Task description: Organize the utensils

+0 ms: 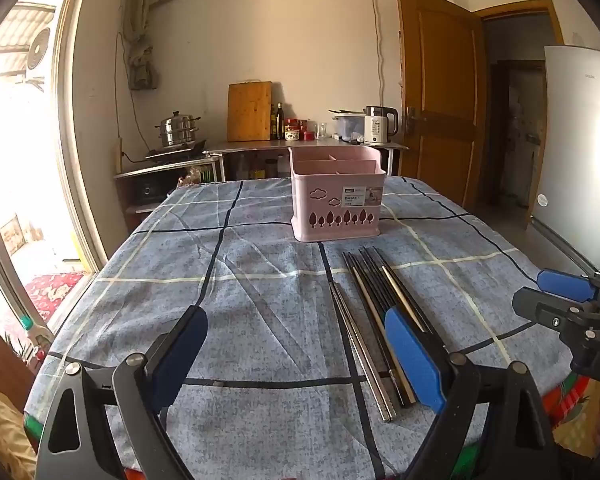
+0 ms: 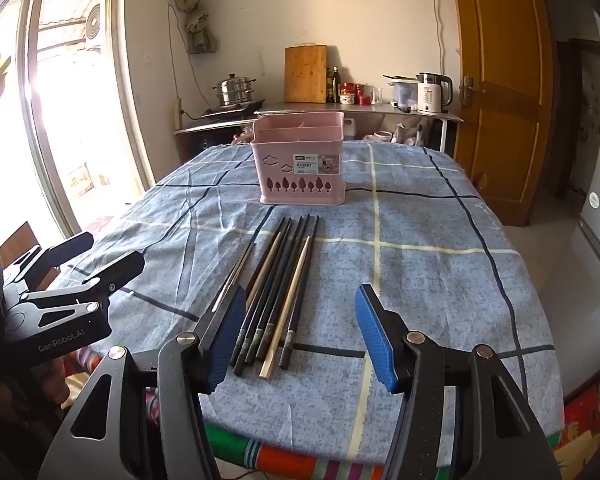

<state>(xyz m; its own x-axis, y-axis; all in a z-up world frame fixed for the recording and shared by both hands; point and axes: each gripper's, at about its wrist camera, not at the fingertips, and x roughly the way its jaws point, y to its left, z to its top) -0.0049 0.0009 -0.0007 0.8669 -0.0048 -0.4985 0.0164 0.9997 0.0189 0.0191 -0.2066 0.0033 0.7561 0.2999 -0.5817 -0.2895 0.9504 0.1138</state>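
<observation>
Both grippers idle, nothing held. Right gripper point(image 2: 302, 338) has its jaws spread and hangs above the near ends of the chopsticks point(image 2: 278, 284); the bundle sits between its pads, closer to its left pad, no contact visible. Left gripper point(image 1: 296, 354) is also spread wide over bare tablecloth point(image 1: 240, 320); the chopsticks lie off toward its right pad, and the metal pair point(image 1: 360, 344) is nearest to it.

Pink basket point(image 2: 300, 160) stands upright straight ahead of the right gripper, just past the far tips of the sticks. Compartments open at the top, look empty from here.

My read: step in hand is the first pick, right gripper is the obvious choice.

How to do it well:
- Take one pair or a small matched set, not the whole spread. The sticks fan out, and a pinch across all of them will likely roll some away.
- Centre the pads on the target before dropping; right now the bundle is off-centre to the left.
- Grip near the thick ends, pads square across the sticks so they don't scissor.
- Cloth is wrinkled, so come down carefully or the pads may snag fabric.
- Tip them upright before going over the basket rim.
</observation>
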